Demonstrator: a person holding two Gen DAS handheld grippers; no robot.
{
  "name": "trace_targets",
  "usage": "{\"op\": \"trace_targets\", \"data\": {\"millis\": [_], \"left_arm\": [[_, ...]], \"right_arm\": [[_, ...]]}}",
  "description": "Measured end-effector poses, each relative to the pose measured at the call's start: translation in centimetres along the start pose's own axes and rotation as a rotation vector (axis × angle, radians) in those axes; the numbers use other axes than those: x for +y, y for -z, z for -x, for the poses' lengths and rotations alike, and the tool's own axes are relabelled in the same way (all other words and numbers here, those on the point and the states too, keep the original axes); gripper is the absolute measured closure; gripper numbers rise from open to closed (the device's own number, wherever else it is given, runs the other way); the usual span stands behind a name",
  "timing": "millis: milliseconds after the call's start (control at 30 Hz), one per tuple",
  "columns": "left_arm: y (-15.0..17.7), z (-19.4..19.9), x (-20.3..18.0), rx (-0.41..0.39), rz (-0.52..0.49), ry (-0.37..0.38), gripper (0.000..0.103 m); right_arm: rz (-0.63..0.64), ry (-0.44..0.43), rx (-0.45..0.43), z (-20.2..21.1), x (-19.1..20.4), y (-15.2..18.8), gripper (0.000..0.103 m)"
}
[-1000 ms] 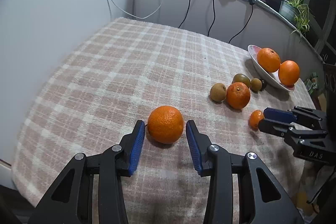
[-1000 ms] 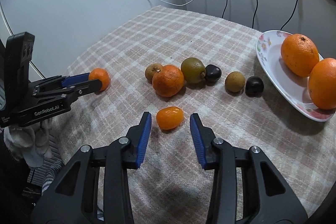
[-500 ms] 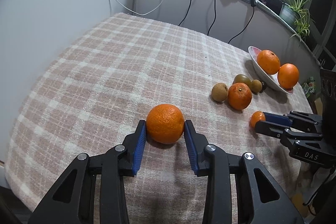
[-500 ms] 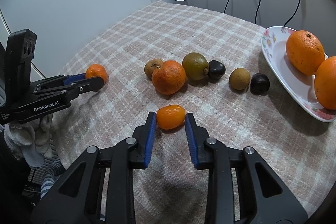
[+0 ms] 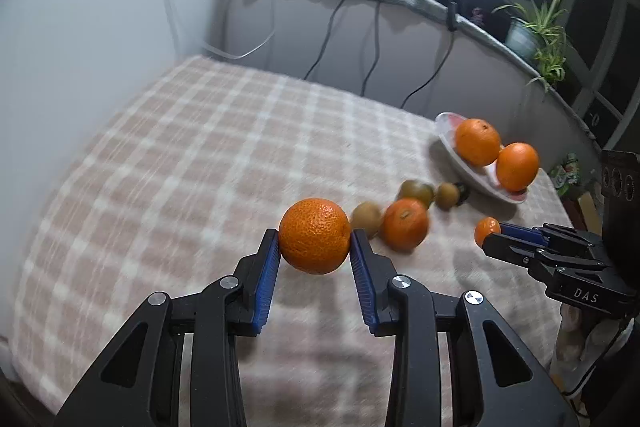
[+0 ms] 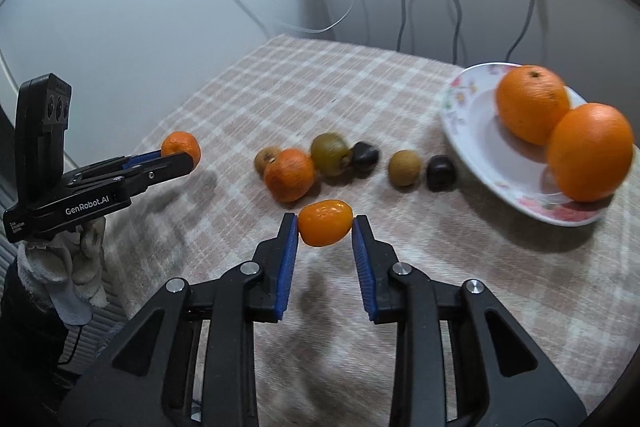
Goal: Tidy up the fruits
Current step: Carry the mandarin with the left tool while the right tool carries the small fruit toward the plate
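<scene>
Right wrist: 2 oranges (image 6: 532,103) on plate (image 6: 476,131); both grippers (image 6: 325,227) clamp 1 fruit ea

Desk (image 6: 400,291) being covered by pink-and-white checked cloth (image 5: 192,163). Flowered plate (image 6: 472,131) sitting on cloth at right. Mandarin (image 6: 289,174), three kiwis (image 6: 331,153) and two dark fruits (image 6: 440,172) lying in loose row beside plate.
</scene>
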State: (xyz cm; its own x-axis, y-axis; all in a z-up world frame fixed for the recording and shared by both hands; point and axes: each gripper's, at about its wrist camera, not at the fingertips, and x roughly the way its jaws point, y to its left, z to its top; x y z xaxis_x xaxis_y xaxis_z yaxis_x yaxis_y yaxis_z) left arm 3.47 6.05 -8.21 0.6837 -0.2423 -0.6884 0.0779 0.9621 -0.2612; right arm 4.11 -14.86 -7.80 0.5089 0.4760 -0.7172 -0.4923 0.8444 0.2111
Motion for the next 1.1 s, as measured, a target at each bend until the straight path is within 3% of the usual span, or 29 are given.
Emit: {"op": "trace_targets", "data": {"millis": [400,667,1100], "left_arm": [[-3.0,-3.4,-6.1,0.004,-0.092,0.126,0.069],[-4.9,-5.8,-10.2,0.015,-0.148,0.194,0.069],[-6.2,-9.6,-13.5,0.056,-0.194,0.220,0.069]], "right_arm": [[-0.074,0.107,-0.089,3.4,-4.4,-1.5,0.074],[-0.098,0.152,-0.102,3.3,-6.3,-2.1,0.074],[-0.106,0.183,-0.083,1.7,-7.7,-2.4,0.074]]}}
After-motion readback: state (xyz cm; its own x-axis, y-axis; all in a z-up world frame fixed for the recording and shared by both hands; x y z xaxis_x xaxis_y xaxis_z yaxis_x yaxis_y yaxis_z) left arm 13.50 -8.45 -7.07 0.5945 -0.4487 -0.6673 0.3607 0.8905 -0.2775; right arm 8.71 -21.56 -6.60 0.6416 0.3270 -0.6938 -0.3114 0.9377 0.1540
